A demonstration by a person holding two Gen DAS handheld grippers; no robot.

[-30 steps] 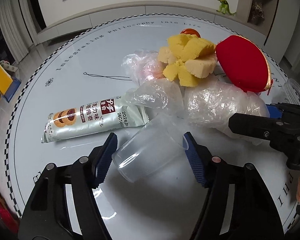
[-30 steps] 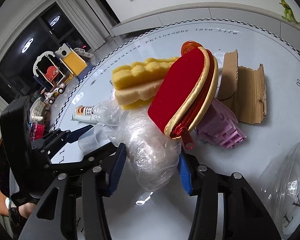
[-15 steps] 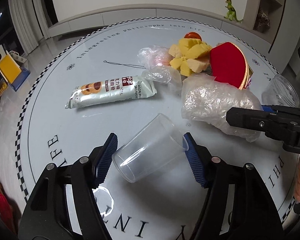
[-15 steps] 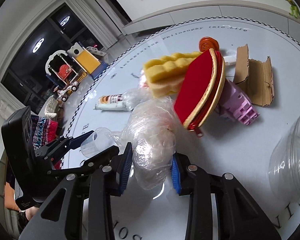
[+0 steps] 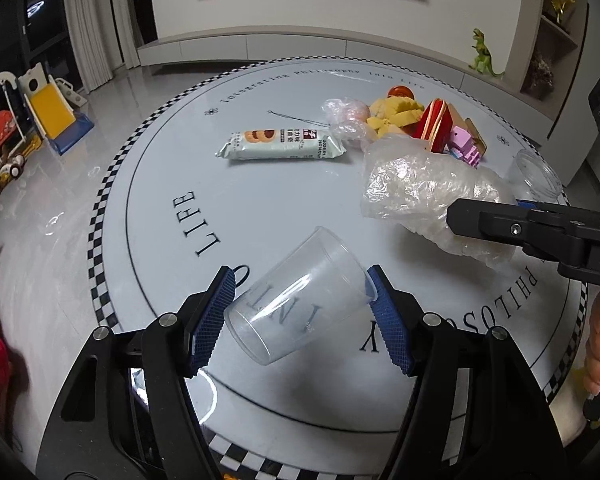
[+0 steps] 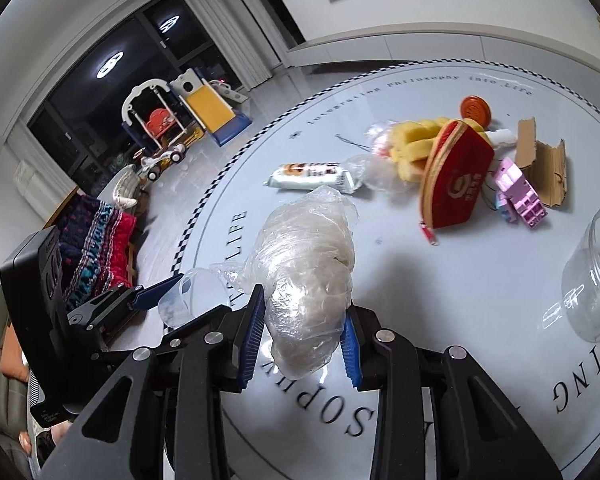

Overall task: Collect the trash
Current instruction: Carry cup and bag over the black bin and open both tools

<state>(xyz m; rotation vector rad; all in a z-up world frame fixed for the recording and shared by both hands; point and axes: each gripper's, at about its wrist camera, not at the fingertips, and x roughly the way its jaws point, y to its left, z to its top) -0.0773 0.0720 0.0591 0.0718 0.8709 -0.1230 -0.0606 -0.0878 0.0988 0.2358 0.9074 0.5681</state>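
The left claw (image 5: 300,314) grips a clear plastic cup (image 5: 296,300) above the surface (image 5: 260,208), lettered "LIFE". The right claw (image 6: 302,338) pinches a crumpled plastic bag (image 6: 310,264); only its view shows the torn cardboard (image 6: 542,164)

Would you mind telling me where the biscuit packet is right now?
In the left wrist view the biscuit packet lies flat on the round table, upper centre, just left of the small crumpled plastic wrap and the yellow sponge.
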